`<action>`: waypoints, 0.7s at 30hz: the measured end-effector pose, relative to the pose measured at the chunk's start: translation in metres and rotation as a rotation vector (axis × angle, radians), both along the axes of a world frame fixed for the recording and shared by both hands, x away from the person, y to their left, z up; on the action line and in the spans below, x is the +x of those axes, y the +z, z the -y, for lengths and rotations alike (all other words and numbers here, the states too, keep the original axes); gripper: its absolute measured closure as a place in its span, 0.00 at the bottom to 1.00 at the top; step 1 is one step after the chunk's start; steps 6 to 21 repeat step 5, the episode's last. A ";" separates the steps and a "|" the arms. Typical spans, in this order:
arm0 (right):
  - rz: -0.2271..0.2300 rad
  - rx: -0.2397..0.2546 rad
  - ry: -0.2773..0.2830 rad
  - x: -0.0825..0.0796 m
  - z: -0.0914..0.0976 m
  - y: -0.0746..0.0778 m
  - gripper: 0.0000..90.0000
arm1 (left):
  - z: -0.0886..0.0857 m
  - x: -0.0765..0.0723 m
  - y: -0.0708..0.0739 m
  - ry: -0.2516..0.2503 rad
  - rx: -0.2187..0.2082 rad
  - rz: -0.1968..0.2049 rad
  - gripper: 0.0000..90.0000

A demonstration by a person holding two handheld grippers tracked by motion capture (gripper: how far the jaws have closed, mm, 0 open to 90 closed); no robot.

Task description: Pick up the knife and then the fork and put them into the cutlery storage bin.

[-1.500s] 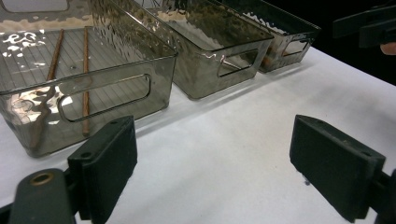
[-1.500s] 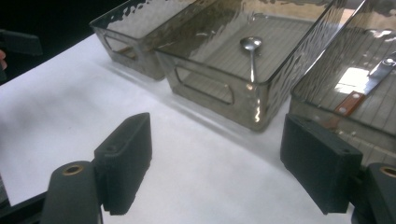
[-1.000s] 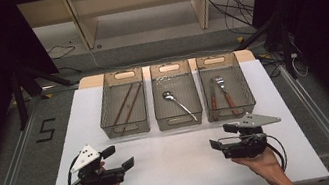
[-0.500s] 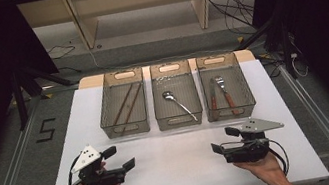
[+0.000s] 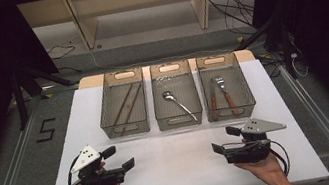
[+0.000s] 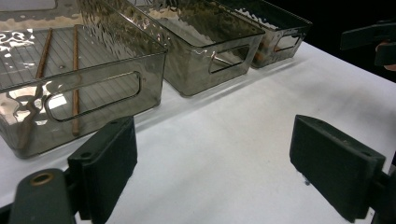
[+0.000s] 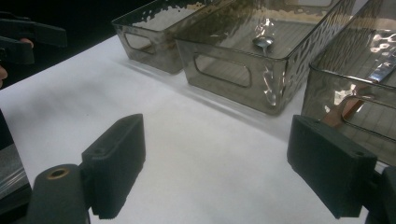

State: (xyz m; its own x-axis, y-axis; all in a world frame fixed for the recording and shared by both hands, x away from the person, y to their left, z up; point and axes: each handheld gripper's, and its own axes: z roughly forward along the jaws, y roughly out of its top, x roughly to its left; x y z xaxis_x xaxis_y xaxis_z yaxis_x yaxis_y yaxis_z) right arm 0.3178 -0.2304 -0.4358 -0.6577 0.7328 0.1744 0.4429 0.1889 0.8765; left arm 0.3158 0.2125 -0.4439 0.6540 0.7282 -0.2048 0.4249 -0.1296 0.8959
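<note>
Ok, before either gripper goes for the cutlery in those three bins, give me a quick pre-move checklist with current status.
1. Left gripper open, nothing between its jaws: ok.
2. Right gripper open, nothing between its jaws: ok.
3. White tabletop bare between the grippers and the bins: ok.
4. Chopsticks lying loose in the left bin: ok.
5. Spoon alone in the middle bin: ok.
6. Fork and knife in the right bin, touching or apart: cannot tell.

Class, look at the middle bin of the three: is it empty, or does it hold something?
Not empty. The middle bin holds one spoon lying flat on its floor, bowl toward the far end, nothing else beside it.
</note>
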 end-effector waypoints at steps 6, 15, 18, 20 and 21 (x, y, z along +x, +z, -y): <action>0.004 0.001 -0.002 0.000 0.000 0.000 0.22 | 0.000 0.000 0.000 0.001 0.002 -0.002 0.16; 0.004 0.001 -0.002 0.000 0.000 0.000 0.22 | 0.000 0.000 0.000 0.001 0.002 -0.002 0.16; 0.004 0.001 -0.002 0.000 0.000 0.000 0.22 | 0.000 0.000 0.000 0.001 0.002 -0.002 0.16; 0.004 0.001 -0.002 0.000 0.000 0.000 0.22 | 0.000 0.000 0.000 0.001 0.002 -0.002 0.16; 0.004 0.001 -0.002 0.000 0.000 0.000 0.22 | 0.000 0.000 0.000 0.001 0.002 -0.002 0.16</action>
